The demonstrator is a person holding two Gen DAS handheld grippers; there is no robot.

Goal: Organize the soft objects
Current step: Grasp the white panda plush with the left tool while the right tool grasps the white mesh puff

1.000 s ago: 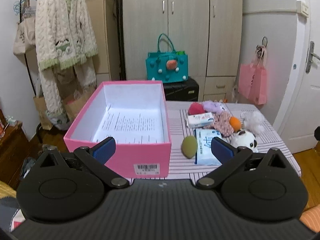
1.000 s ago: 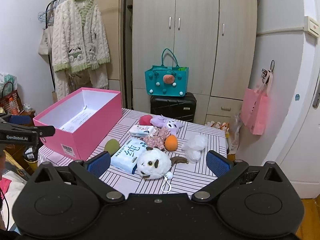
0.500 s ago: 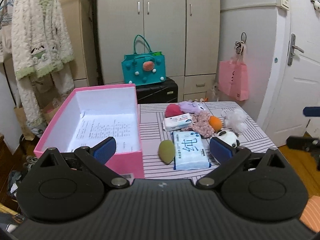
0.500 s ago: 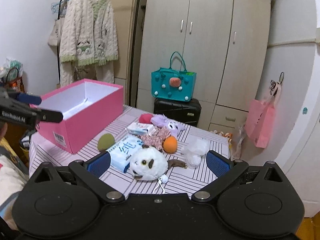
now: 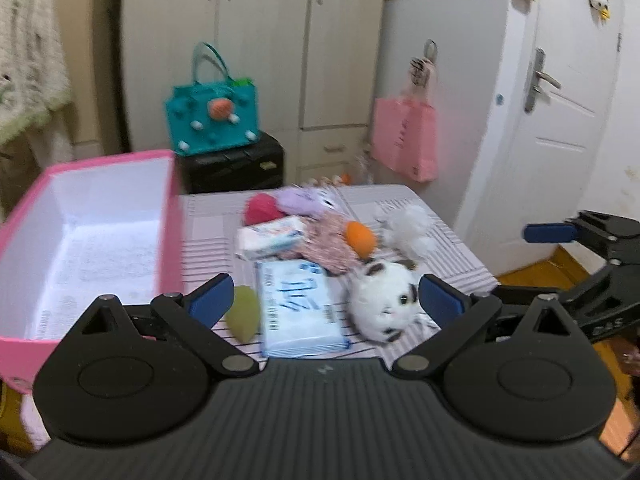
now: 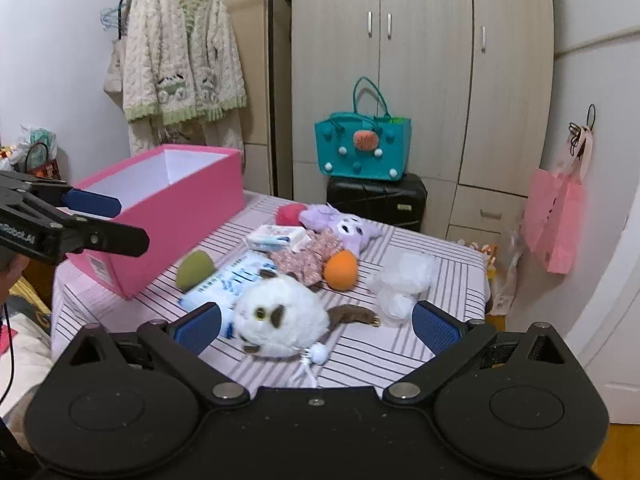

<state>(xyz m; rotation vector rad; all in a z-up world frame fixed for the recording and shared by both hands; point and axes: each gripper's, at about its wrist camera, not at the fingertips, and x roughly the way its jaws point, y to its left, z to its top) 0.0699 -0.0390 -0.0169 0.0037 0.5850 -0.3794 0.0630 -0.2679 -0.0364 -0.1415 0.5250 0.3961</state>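
An open pink box (image 5: 92, 240) (image 6: 168, 204) stands on the left of the striped table (image 6: 360, 356). Right of it lie soft things: a green sponge (image 5: 242, 314) (image 6: 195, 270), a blue wipes pack (image 5: 298, 312) (image 6: 232, 280), a white panda plush (image 5: 384, 300) (image 6: 280, 320), an orange ball (image 5: 360, 238) (image 6: 340, 269), a purple plush (image 6: 340, 226), a red ball (image 6: 289, 214), a small tissue pack (image 6: 276, 238) and white fluff (image 6: 404, 280). My left gripper (image 5: 324, 300) is open and empty above the wipes pack. My right gripper (image 6: 316, 322) is open and empty, just before the panda plush.
A teal bag (image 6: 362, 148) sits on a black suitcase (image 6: 376, 200) behind the table, before a wardrobe (image 6: 420, 60). A pink bag (image 6: 556, 220) hangs at right. A cardigan (image 6: 180, 68) hangs at left. A white door (image 5: 560, 128) stands right of the table.
My left gripper has swung right, from over the pink box to over the wipes pack. My right gripper has come closer to the panda plush. Both stay open.
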